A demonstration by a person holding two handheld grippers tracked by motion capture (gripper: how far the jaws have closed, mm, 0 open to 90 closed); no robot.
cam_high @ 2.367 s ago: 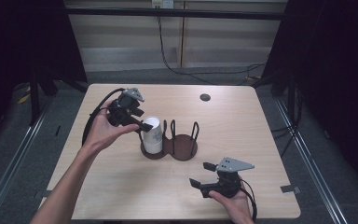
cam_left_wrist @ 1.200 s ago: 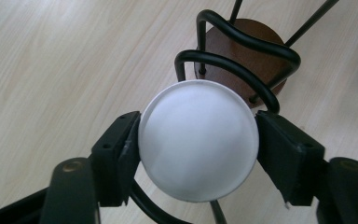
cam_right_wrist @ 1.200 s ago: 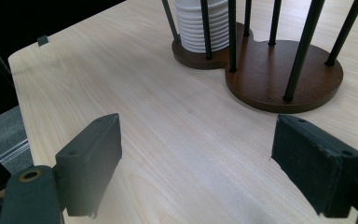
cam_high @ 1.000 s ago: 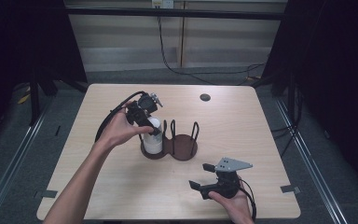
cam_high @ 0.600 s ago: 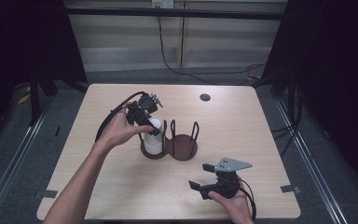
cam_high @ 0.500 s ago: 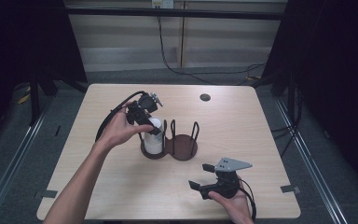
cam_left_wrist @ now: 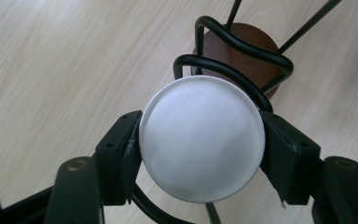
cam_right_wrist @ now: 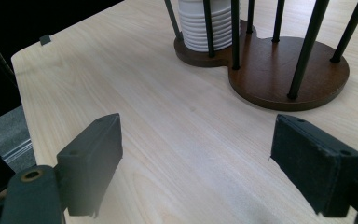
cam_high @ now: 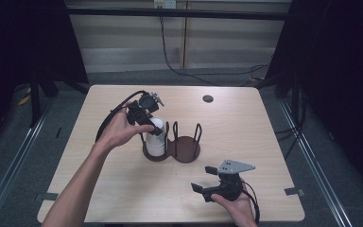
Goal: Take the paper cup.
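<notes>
A stack of white cups point(cam_high: 155, 143) stands in the left ring of a brown two-ring wire holder point(cam_high: 185, 151) at mid-table. My left gripper point(cam_high: 154, 127) comes down on the stack from above. In the left gripper view its jaws have just closed, and both pads point(cam_left_wrist: 129, 148) press the rim of the top white cup point(cam_left_wrist: 201, 130). My right gripper point(cam_high: 202, 178) rests near the table's front right, open, with bare wood between its jaws point(cam_right_wrist: 214, 154). From there the ribbed cup stack point(cam_right_wrist: 205, 23) and the holder's empty right base point(cam_right_wrist: 279, 70) lie ahead.
A small dark round disc point(cam_high: 208, 98) lies at the back right of the wooden table point(cam_high: 264, 142). Black wire uprights point(cam_left_wrist: 233, 51) rise around both rings of the holder. Dark curtains and a grey floor surround the table.
The left gripper moved from behind the stack onto its top, then its jaws closed on the top cup. The right gripper has stayed in place.
</notes>
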